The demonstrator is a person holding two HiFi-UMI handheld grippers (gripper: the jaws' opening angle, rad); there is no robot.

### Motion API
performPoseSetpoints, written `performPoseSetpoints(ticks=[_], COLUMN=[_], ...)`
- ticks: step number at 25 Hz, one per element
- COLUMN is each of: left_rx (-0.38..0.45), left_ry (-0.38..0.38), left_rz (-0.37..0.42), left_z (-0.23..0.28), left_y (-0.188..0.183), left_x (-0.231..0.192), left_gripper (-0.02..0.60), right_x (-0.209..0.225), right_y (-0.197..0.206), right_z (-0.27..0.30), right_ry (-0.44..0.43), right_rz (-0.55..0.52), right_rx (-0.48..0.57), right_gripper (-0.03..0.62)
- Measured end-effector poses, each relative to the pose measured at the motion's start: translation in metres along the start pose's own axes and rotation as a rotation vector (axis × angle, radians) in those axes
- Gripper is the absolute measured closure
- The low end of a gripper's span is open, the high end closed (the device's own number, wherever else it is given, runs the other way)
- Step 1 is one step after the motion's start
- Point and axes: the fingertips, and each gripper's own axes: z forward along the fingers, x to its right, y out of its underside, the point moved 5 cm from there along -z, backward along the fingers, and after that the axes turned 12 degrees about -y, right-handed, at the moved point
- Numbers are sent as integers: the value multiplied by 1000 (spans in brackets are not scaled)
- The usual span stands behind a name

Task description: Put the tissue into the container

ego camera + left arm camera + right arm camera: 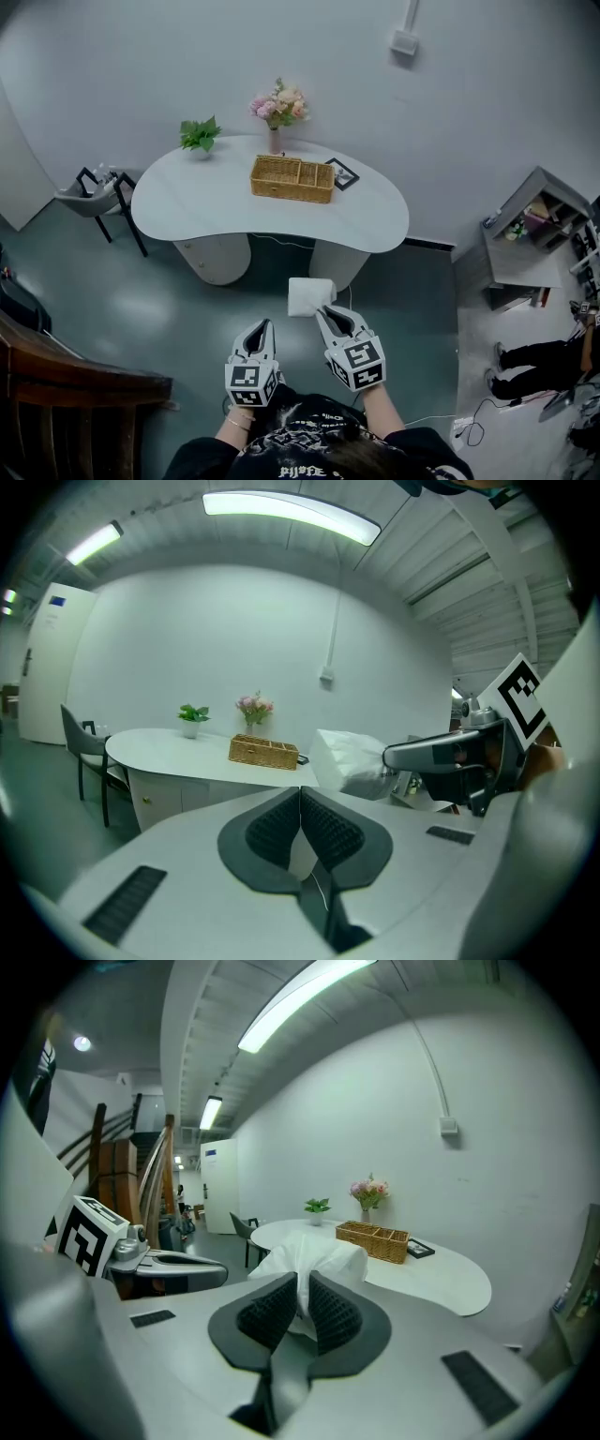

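A white tissue (309, 296) hangs in the air in front of me, short of the table, with my right gripper (323, 311) shut on its near edge. In the right gripper view the tissue (309, 1255) bulges up between the dark pads. My left gripper (263, 325) is level with it on the left, jaws shut with nothing between them (300, 794). From the left gripper view the tissue (349, 758) shows at the tip of the right gripper (441, 757). The container, a wicker basket (292, 178) with compartments, stands on the white table (216, 202) toward its back edge.
On the table are a small green plant (199, 134), a vase of flowers (278, 105) and a picture frame (341, 173). A grey chair (94, 197) stands at its left end. A shelf unit (539, 234) and a person (539, 361) are at the right, dark wooden furniture (56, 375) at the lower left.
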Motion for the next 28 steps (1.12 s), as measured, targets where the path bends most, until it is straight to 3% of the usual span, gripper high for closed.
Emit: performPoseSetpoints(ticks=[19, 28], left_rx=[-4, -17], left_ry=[45, -11], left_rz=[39, 43], left_z=[56, 71], left_y=[-27, -28], left_x=[-57, -73], left_gripper=[557, 557], right_x=[19, 35], right_y=[-24, -26], right_z=[77, 105], right_ry=[59, 17], right_rz=[-1, 17], right_rx=[-11, 3], right_gripper=[534, 534])
